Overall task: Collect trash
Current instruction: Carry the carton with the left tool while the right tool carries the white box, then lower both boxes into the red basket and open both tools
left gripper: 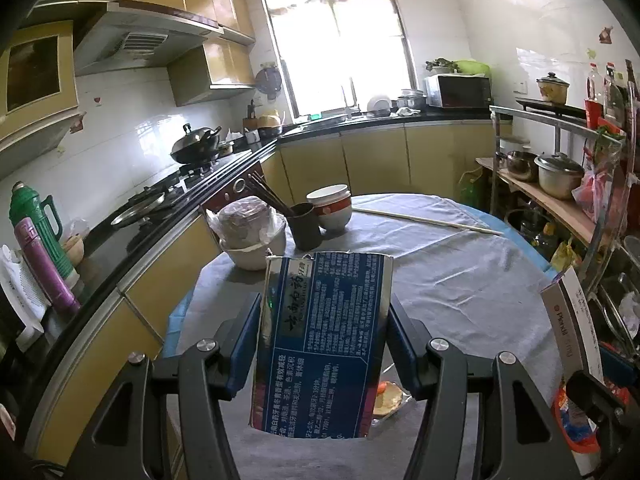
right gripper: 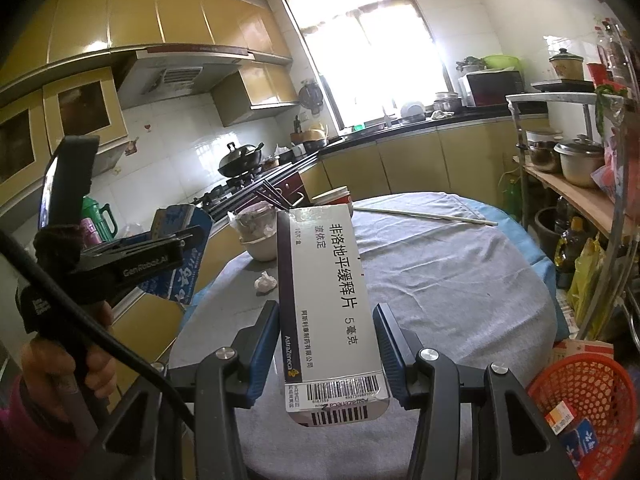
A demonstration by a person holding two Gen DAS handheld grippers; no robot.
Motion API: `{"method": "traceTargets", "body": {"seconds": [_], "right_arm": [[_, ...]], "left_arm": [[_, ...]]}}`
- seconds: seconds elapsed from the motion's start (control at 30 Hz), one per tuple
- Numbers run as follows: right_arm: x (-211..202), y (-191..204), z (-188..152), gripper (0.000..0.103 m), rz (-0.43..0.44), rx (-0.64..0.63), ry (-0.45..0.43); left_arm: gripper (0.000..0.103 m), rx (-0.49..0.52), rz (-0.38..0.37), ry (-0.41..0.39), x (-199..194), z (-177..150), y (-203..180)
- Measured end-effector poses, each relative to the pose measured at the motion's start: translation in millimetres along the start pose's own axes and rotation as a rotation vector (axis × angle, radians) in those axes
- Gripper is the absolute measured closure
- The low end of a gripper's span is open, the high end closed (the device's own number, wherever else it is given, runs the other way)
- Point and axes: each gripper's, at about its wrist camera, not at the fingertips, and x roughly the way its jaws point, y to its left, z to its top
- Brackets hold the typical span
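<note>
My left gripper [left gripper: 324, 324] is shut on a blue toothpaste box [left gripper: 320, 340] and holds it upright above the round table [left gripper: 460, 280]. My right gripper [right gripper: 326, 332] is shut on a white medicine box [right gripper: 328, 304] with a barcode, also held above the table. In the right wrist view the left gripper [right gripper: 160, 240] and its blue box [right gripper: 176, 280] show at the left. The white box [left gripper: 576, 316] shows at the right edge of the left wrist view. A crumpled white paper [right gripper: 265, 281] lies on the table. A red basket [right gripper: 592, 400] with small boxes sits at the lower right.
On the table's far side stand stacked bowls [left gripper: 330, 208], a dark cup with chopsticks [left gripper: 304, 224], a covered bowl [left gripper: 252, 236] and a long stick [left gripper: 428, 220]. A food scrap [left gripper: 388, 396] lies near the left gripper. A counter with stove runs left; a pot shelf [left gripper: 540, 196] stands right.
</note>
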Motion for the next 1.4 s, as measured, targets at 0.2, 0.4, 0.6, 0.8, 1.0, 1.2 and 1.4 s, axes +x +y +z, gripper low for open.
{"method": "traceTargets", "body": {"seconds": [0.2, 0.4, 0.6, 0.8, 1.0, 1.2, 1.4], "right_arm": [[-7, -7, -1, 0.052, -0.015, 0.018, -0.013], [-18, -17, -3, 0.052, -0.037, 0.042, -0.026], [-30, -31, -4, 0.052, -0.063, 0.066, -0.044], [-45, -44, -5, 0.052, -0.104, 0.086, -0.066], [-60, -64, -11, 0.052, -0.149, 0.129, -0.071], [-69, -90, -28, 0.052, -0.204, 0.197, -0.035], [-96, -137, -53, 0.052, -0.312, 0.311, -0.029]], "left_arm": [[0.042, 0.024, -0.022, 0.004, 0, 0, -15], [0.042, 0.054, -0.045, -0.004, -4, 2, -34], [0.042, 0.084, -0.078, -0.012, -8, 5, -56], [0.042, 0.118, -0.127, -0.014, -11, 8, -83], [0.042, 0.180, -0.195, -0.006, -13, 3, -118], [0.042, 0.213, -0.313, 0.056, -9, -11, -145], [0.042, 0.275, -0.504, 0.137, -1, -26, -193]]}}
